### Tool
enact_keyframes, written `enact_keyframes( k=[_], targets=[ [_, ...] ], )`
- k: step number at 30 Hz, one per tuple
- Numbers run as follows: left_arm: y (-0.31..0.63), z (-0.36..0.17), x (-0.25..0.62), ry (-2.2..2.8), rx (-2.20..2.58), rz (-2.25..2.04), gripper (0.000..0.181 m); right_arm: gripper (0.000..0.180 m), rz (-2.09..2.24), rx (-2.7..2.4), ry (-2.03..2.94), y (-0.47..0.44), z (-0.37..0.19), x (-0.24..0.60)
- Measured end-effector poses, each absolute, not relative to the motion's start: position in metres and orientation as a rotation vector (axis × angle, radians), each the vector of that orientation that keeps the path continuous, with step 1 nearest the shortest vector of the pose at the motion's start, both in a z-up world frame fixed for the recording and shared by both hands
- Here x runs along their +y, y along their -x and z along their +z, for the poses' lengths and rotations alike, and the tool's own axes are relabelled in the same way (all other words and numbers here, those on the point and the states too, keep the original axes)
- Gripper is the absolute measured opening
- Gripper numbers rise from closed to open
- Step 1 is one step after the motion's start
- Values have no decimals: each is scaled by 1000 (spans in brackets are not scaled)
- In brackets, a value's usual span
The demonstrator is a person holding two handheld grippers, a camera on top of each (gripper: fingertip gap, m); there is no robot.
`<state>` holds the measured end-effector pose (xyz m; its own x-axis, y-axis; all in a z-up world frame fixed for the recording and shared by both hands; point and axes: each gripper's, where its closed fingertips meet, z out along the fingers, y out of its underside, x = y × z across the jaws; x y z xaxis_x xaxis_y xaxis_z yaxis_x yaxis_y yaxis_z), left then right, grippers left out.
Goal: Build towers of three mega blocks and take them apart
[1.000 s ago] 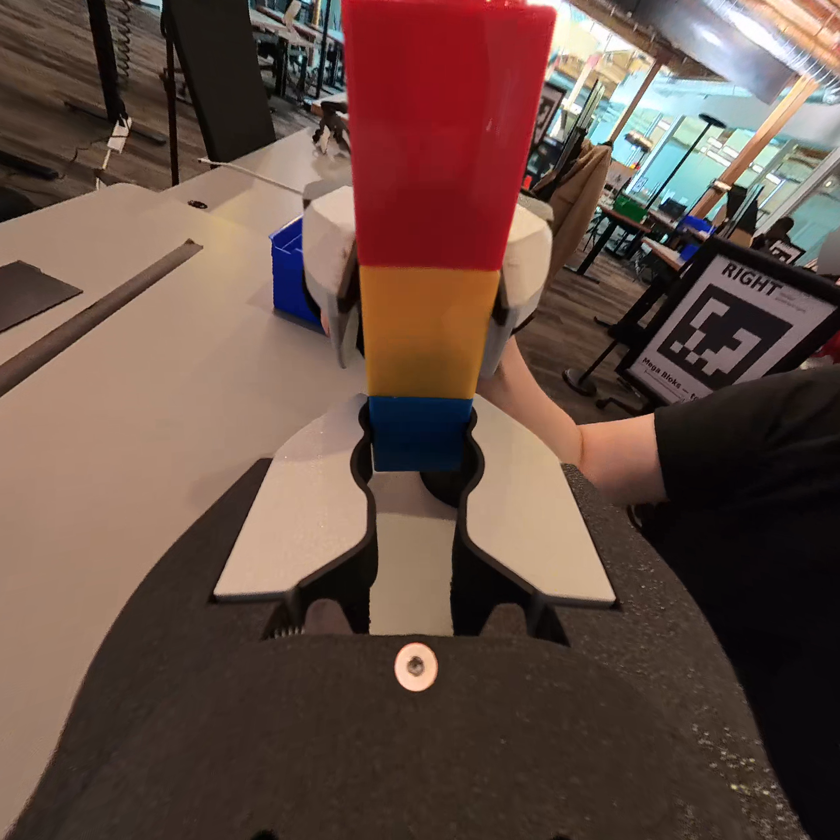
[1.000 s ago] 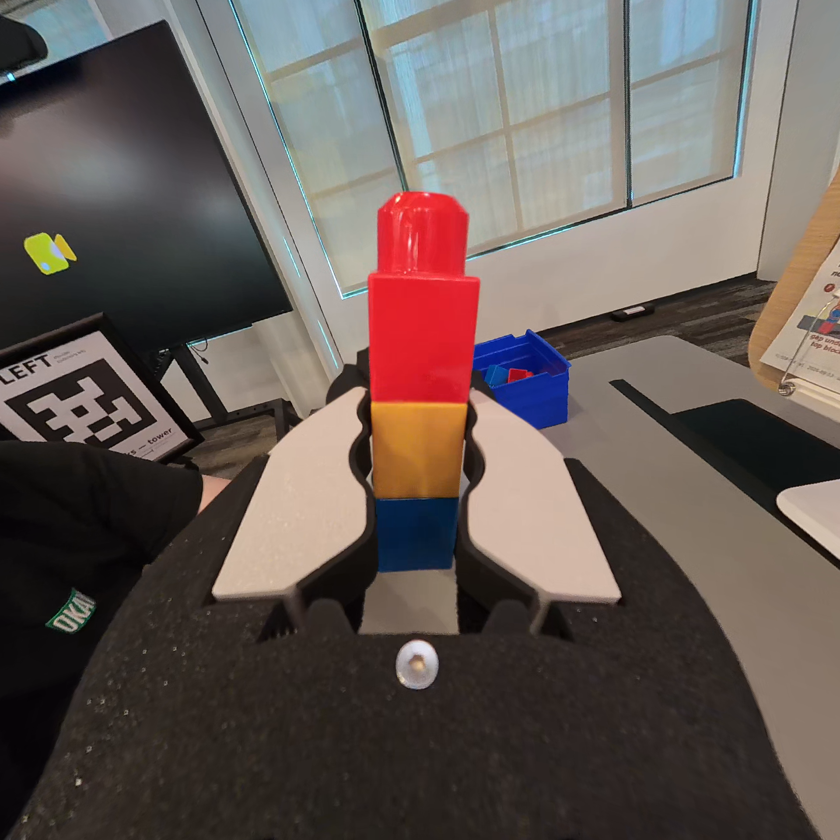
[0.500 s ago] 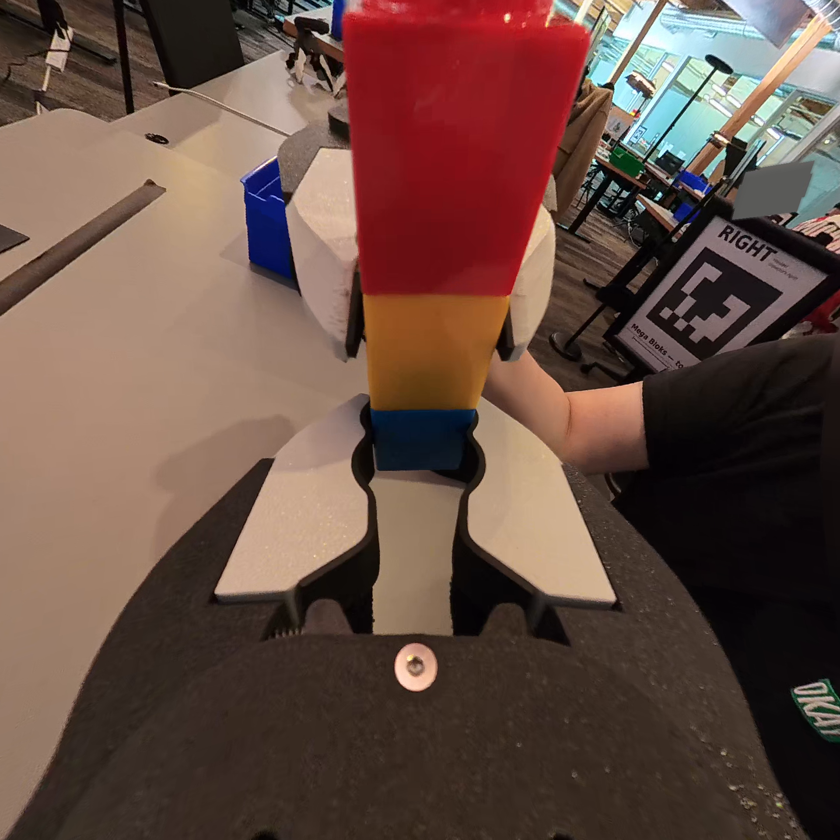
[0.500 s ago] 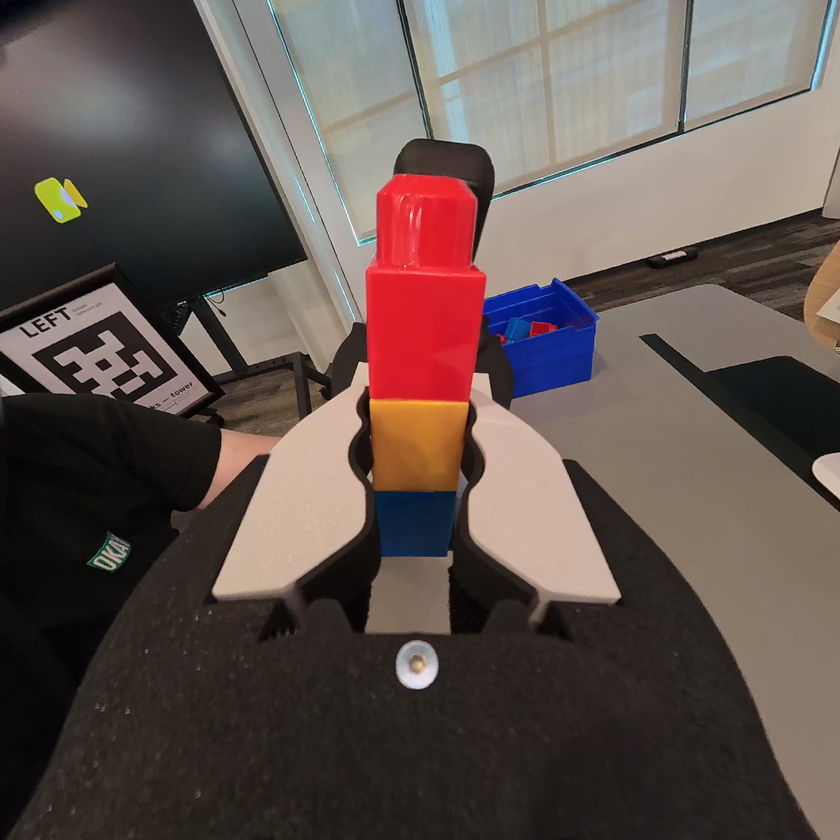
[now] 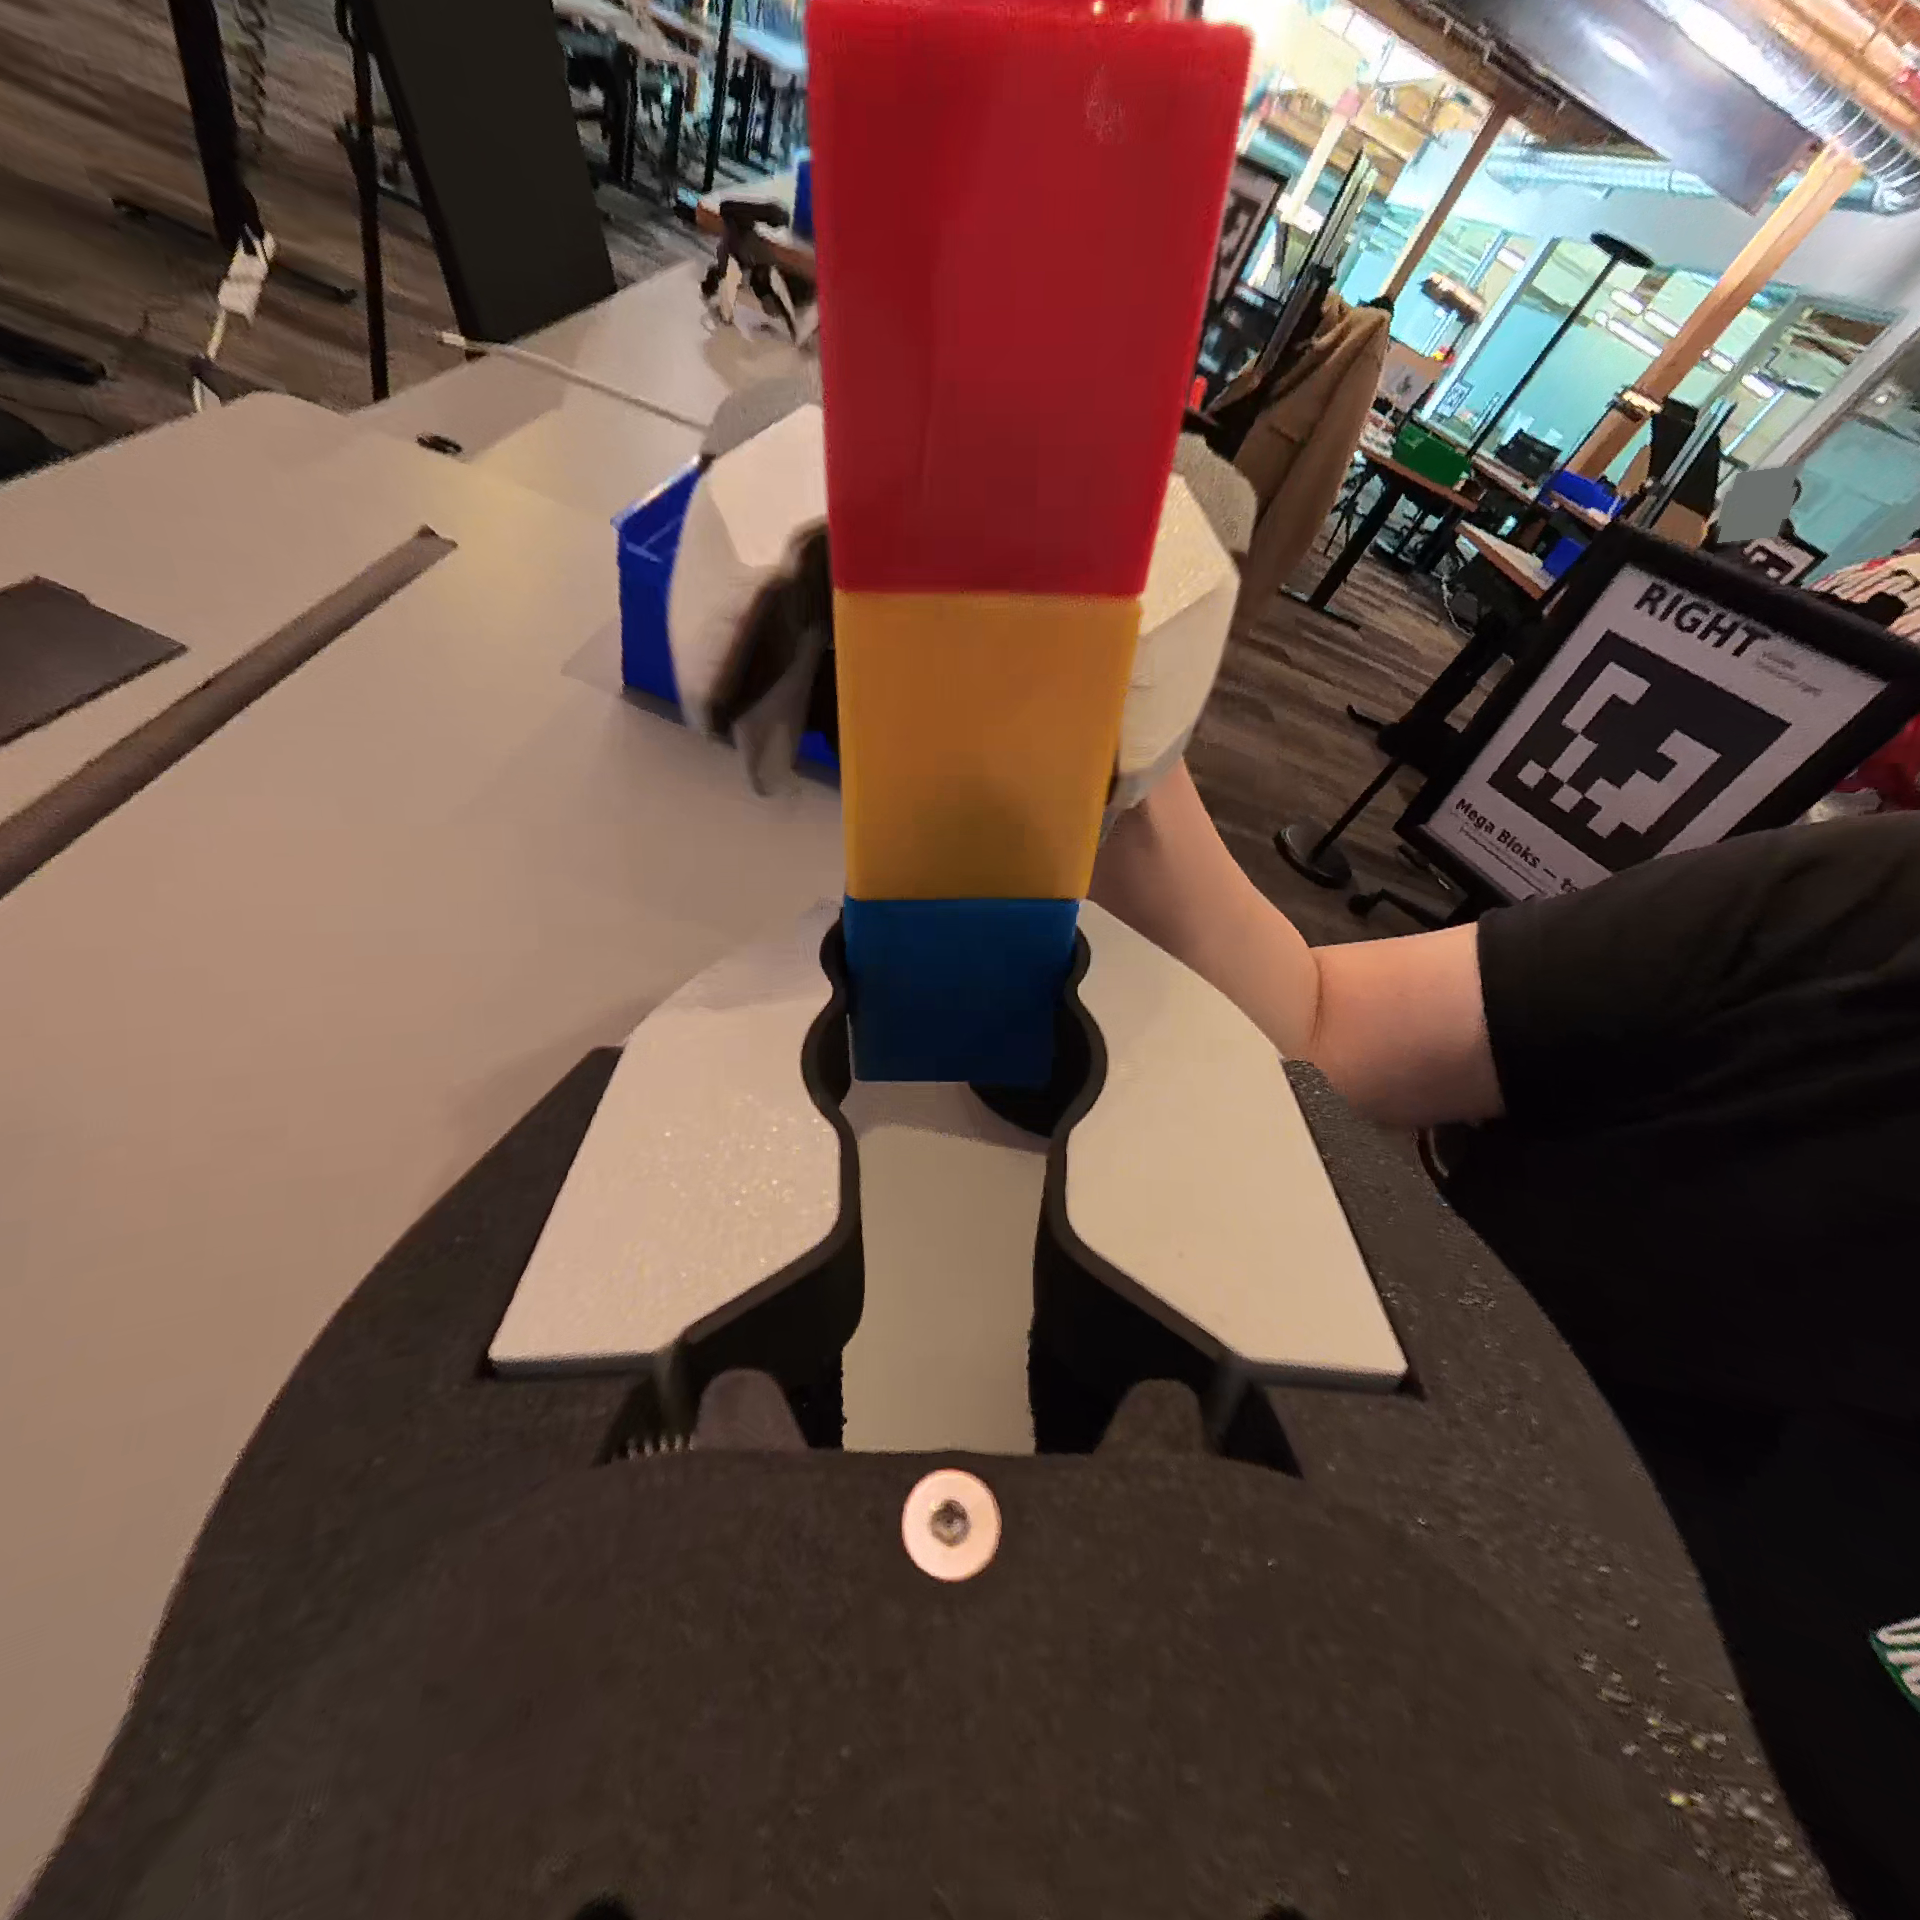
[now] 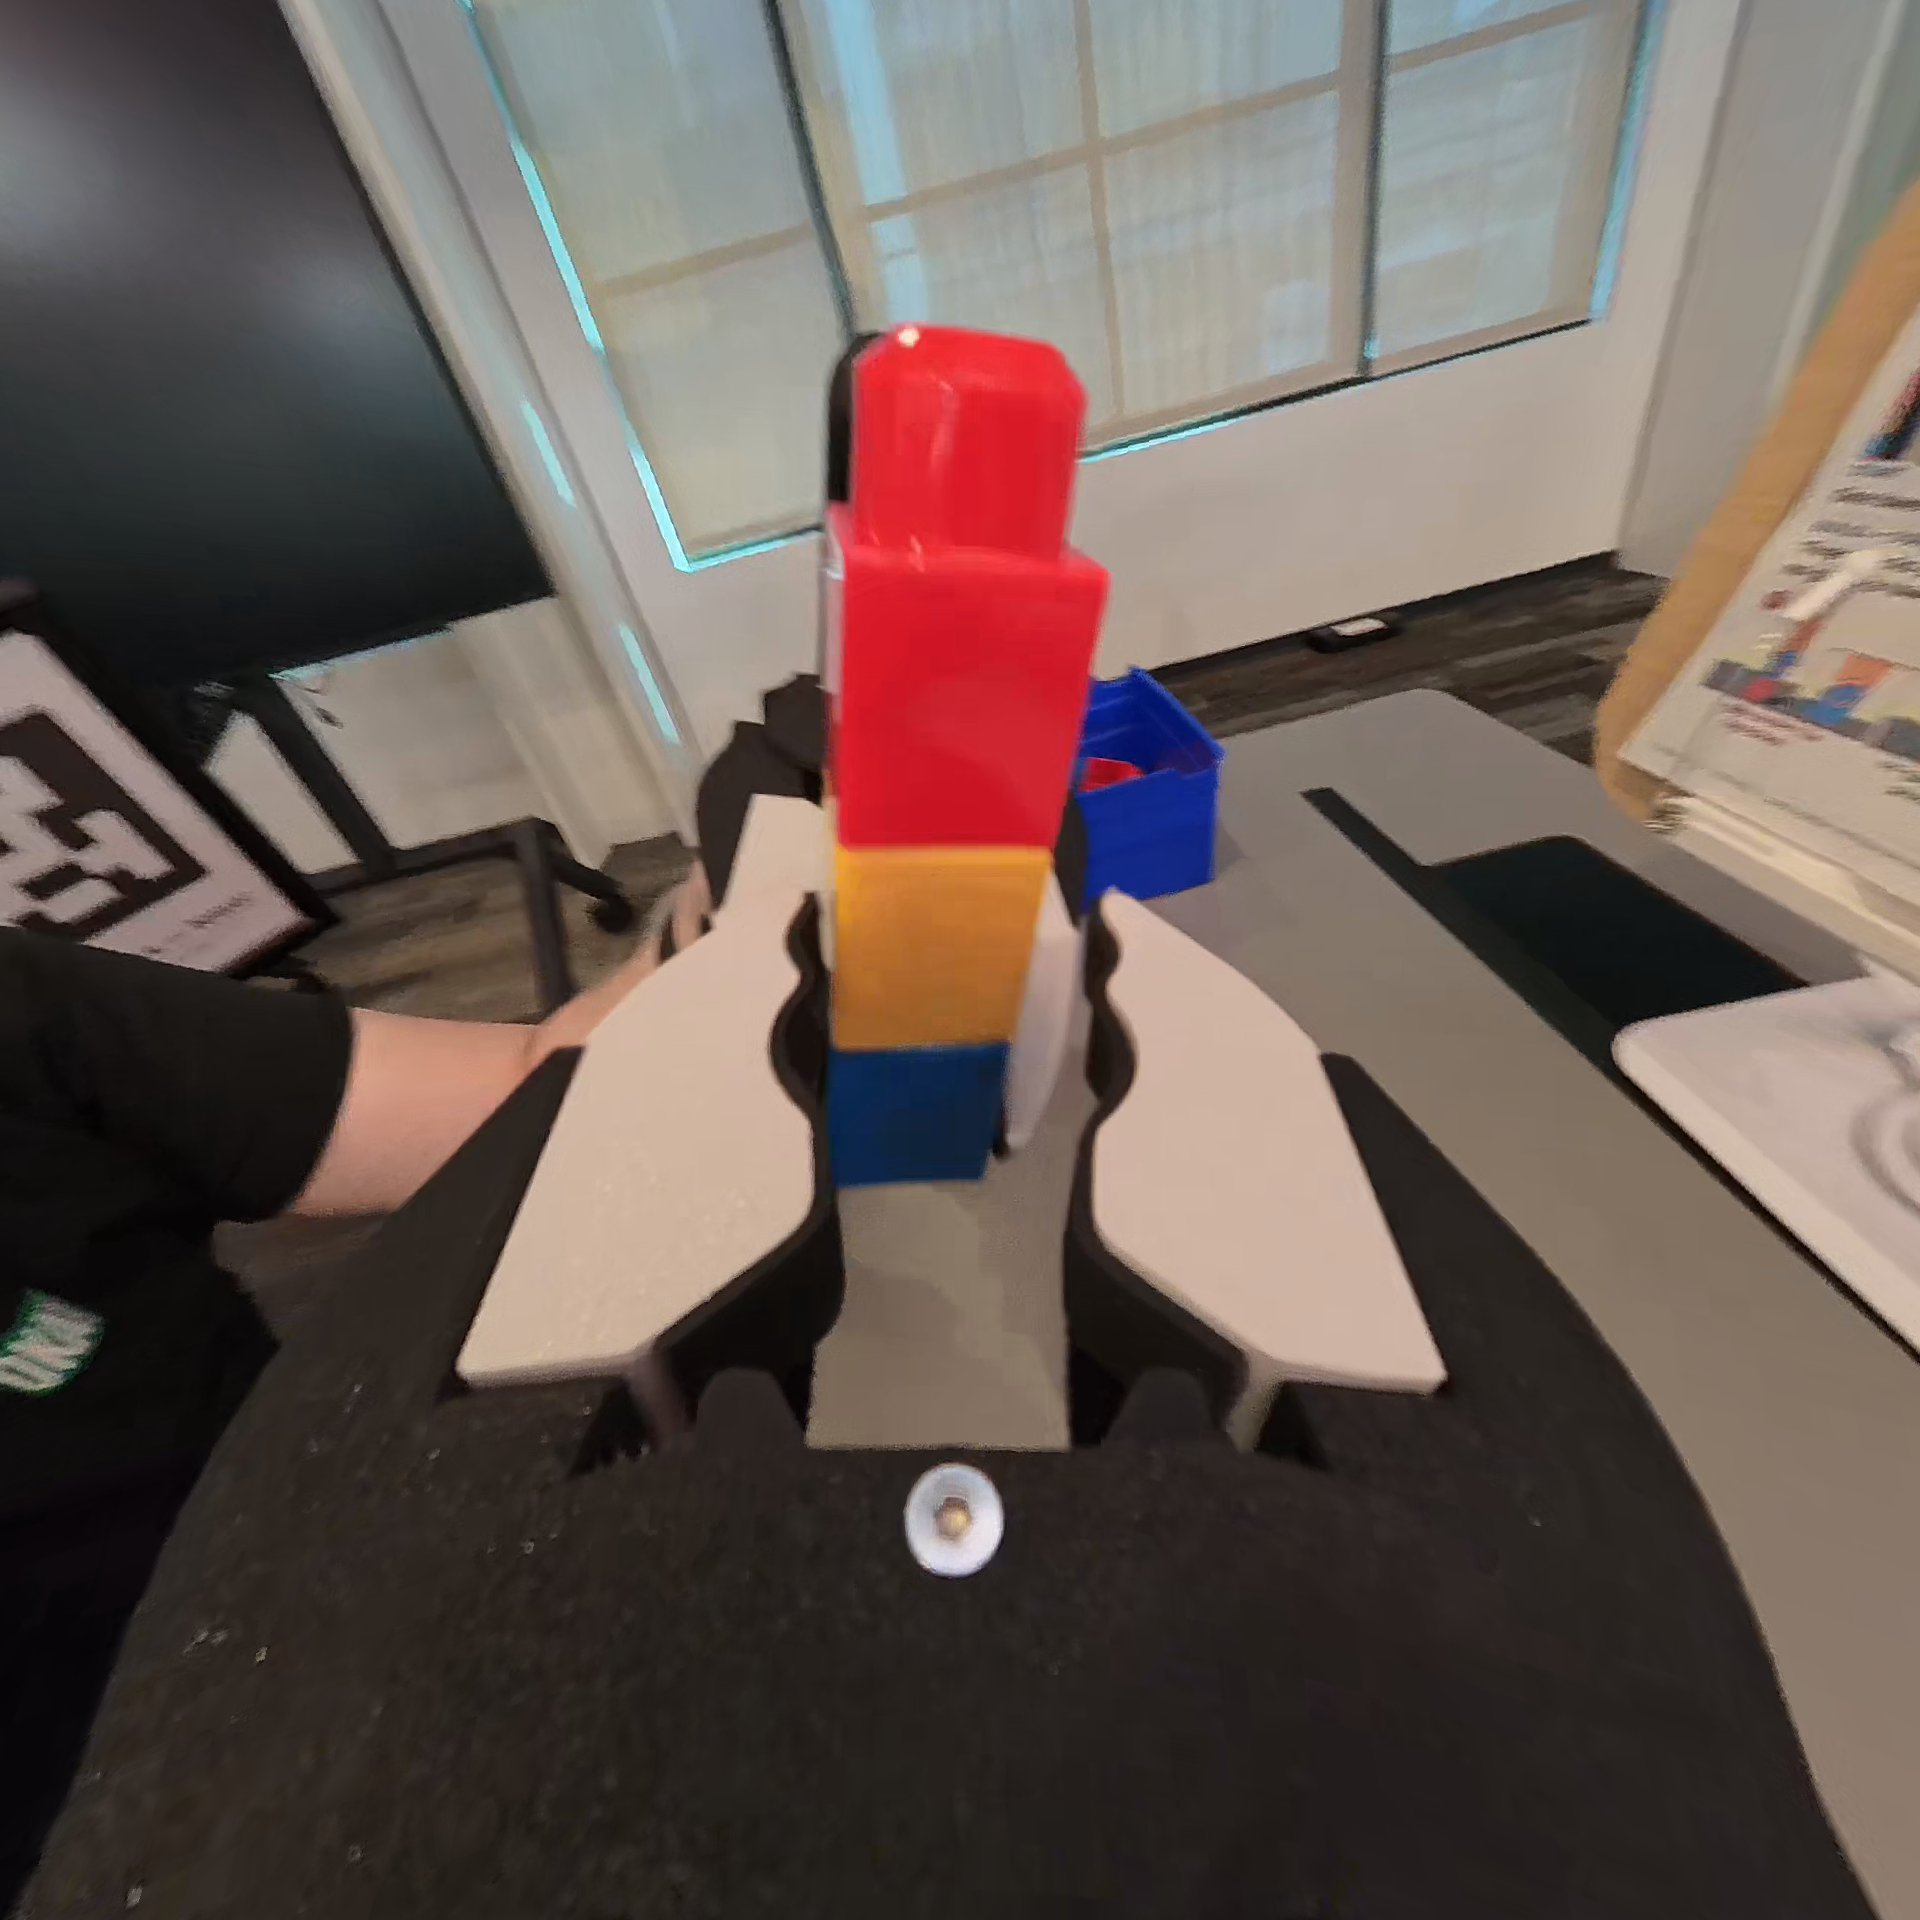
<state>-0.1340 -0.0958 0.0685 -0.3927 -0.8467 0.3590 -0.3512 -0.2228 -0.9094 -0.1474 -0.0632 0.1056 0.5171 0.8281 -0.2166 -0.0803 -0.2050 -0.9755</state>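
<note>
A tower of three mega blocks stands assembled above a grey table (image 5: 260, 935): a blue block (image 5: 956, 987) at the bottom, a yellow block (image 5: 977, 748) in the middle and a red block (image 5: 1018, 312) on top. The building step looks done; taking the tower apart appears to be what is left.

The left gripper (image 5: 956, 997) is closed on the blue block, its two white fingers pressed to either side. In the right wrist view the right gripper (image 6: 951, 997) sits around the yellow block with its fingers spread; a gap shows on the right side, so it does not appear to hold anything.

Only the right wrist view shows the red block's rounded stud, along with windows, a dark screen far left, and red pieces inside a blue bin (image 6: 1148, 821) just beyond the tower. The left wrist view cuts off the tower's top but shows the left grip clearly, an open office behind, and a framed marker sign (image 5: 1662, 727) at right.
</note>
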Motion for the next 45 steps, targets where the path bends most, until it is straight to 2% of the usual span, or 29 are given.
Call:
enact_keyframes(
  k=[1, 4, 8, 10, 16, 18, 20, 32, 34, 38, 42, 45],
  targets=[
    [136, 72, -97, 1395, 1632, -1660, 35, 52, 911, -657, 1567, 144, 107, -63],
    [138, 72, -102, 1378, 1670, -1624, 35, 47, 982, -659, 1516, 143, 118, -74],
    [138, 74, -110, 1376, 1683, -1648, 35, 49, 1071, -685, 1546, 149, 112, -80],
    [137, 74, -109, 1390, 1673, -1656, 35, 37, 1100, -715, 1529, 154, 113, -83],
    [137, 74, -105, 1399, 1653, -1670, 35, 35, 1082, -703, 1540, 152, 112, -79],
    [138, 78, -107, 1397, 1644, -1731, 35, 37, 1102, -697, 1526, 152, 114, -80],
    [140, 84, -109, 1377, 1615, -1819, 35, 54, 1121, -668, 1529, 151, 115, -79],
    [137, 78, -105, 1408, 1624, -1744, 35, 55, 1164, -634, 1523, 155, 117, -76],
    [137, 77, -106, 1396, 1635, -1732, 35, 36, 1136, -659, 1524, 156, 116, -76],
    [136, 77, -106, 1381, 1635, -1694, 36, 36, 1116, -688, 1521, 154, 115, -79],
    [139, 84, -103, 1352, 1605, -1699, 51, 36, 1118, -654, 1489, 143, 123, -81],
    [147, 93, -97, 1335, 1571, -1692, 53, 36, 1128, -607, 1473, 127, 128, -84]
  ],
)
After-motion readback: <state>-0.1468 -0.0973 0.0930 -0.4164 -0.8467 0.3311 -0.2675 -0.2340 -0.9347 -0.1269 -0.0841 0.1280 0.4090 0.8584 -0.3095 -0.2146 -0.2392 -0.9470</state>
